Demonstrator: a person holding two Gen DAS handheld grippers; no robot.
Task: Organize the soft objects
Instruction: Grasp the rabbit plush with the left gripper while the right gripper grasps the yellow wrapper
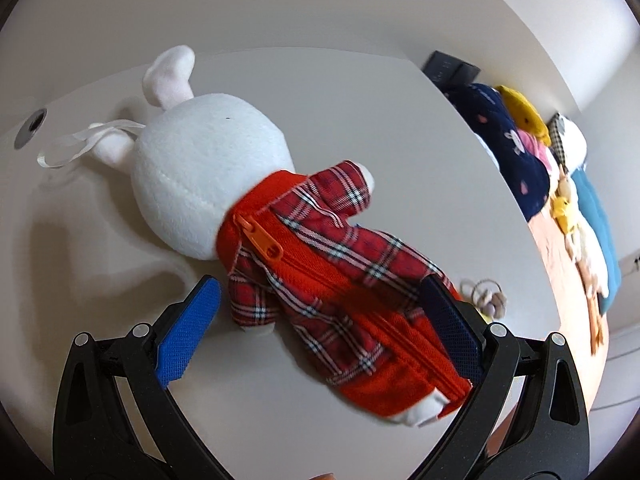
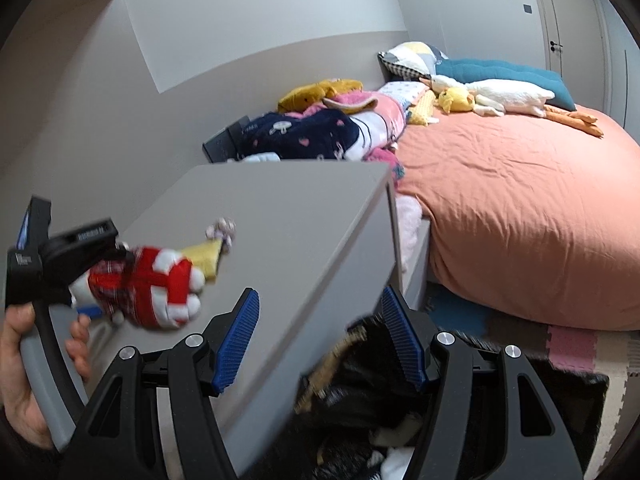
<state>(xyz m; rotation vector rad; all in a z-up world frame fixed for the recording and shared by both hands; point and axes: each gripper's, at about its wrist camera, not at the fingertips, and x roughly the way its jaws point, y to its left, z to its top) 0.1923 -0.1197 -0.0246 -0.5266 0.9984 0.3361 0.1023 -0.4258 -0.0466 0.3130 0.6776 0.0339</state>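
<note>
A white plush bunny (image 1: 208, 176) in a red plaid outfit lies face down on the grey table (image 1: 380, 112). My left gripper (image 1: 320, 286) is open and straddles its legs. The right pad (image 1: 452, 328) touches the outfit and the left pad (image 1: 188, 332) stands clear of it. In the right wrist view the bunny (image 2: 160, 284) shows at far left beside the left gripper's body (image 2: 60, 256), held by a hand (image 2: 16, 368). My right gripper (image 2: 320, 296) is open over the table's front corner (image 2: 288, 208), with nothing between its fingers.
A small yellow plush with a ring charm (image 2: 206, 256) lies just past the bunny. Beyond the table are a clothes pile (image 2: 320, 132) and a bed with an orange cover (image 2: 520, 200) bearing a goose plush (image 2: 500, 96), a yellow duck (image 2: 454, 100) and a teal cushion (image 2: 500, 70). Dark items (image 2: 360, 380) sit below the table.
</note>
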